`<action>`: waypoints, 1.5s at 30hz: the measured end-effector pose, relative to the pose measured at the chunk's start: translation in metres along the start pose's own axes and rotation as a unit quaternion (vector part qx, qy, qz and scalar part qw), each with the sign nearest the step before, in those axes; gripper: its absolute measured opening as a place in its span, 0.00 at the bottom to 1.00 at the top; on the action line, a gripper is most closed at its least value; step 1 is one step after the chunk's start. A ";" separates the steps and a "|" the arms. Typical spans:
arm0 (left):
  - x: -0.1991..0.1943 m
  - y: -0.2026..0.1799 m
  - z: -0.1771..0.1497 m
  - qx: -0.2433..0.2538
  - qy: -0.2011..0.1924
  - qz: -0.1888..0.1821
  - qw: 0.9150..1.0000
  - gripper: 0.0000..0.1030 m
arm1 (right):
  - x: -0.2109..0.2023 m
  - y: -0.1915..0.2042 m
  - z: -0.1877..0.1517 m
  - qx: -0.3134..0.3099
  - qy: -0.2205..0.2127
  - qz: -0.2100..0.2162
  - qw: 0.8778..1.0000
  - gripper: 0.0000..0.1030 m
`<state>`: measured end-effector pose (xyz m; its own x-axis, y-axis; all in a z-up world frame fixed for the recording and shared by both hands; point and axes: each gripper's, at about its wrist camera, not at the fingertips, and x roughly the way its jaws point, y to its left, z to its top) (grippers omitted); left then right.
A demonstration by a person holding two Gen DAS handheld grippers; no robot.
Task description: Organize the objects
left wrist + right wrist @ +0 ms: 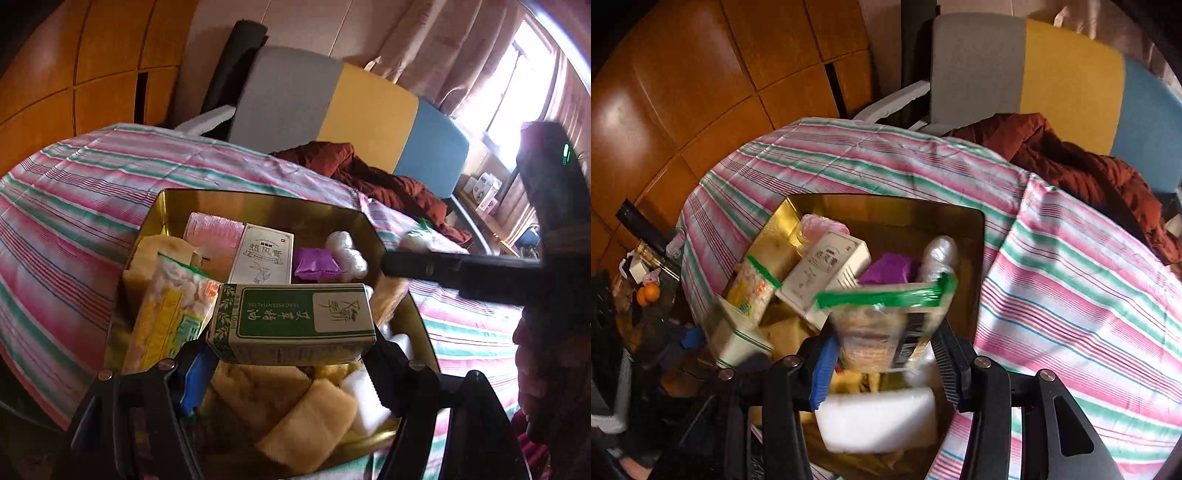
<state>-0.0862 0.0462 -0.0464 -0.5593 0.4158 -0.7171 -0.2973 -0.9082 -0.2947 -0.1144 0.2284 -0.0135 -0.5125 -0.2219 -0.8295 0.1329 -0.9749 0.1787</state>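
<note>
Left gripper (295, 363) jaws clamp a green essential-oil box (293, 323) over the gold tin (258, 201); right gripper (886, 360) jaws, part-open, flank a blurred snack bag (886, 325).

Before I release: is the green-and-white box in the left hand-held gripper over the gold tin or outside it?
Over the tin: the box lies flat between the left hand-held gripper fingers, above the contents.
</note>
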 end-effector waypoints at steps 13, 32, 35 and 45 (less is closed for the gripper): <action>0.024 0.008 0.004 -0.019 0.015 0.010 1.000 0.80 | 0.007 -0.015 0.004 0.063 -0.025 0.033 0.997 0.80; -0.054 0.014 -0.015 -0.006 -0.063 0.120 0.991 0.81 | -0.021 0.010 -0.051 0.030 -0.086 -0.064 0.994 1.00; -0.064 0.010 -0.018 -0.004 -0.074 0.133 0.988 0.81 | -0.027 0.015 -0.065 0.029 -0.099 -0.082 0.991 1.00; -0.092 -0.016 -0.027 0.012 -0.098 0.178 0.979 0.81 | -0.057 0.026 -0.101 0.025 -0.148 -0.141 0.979 1.00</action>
<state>-0.0090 0.0211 0.0075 -0.7684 0.0769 -0.6353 -0.0738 -0.9968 -0.0314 0.0041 0.2172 -0.0147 -0.7469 0.0682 -0.6614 -0.0870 -0.9962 -0.0045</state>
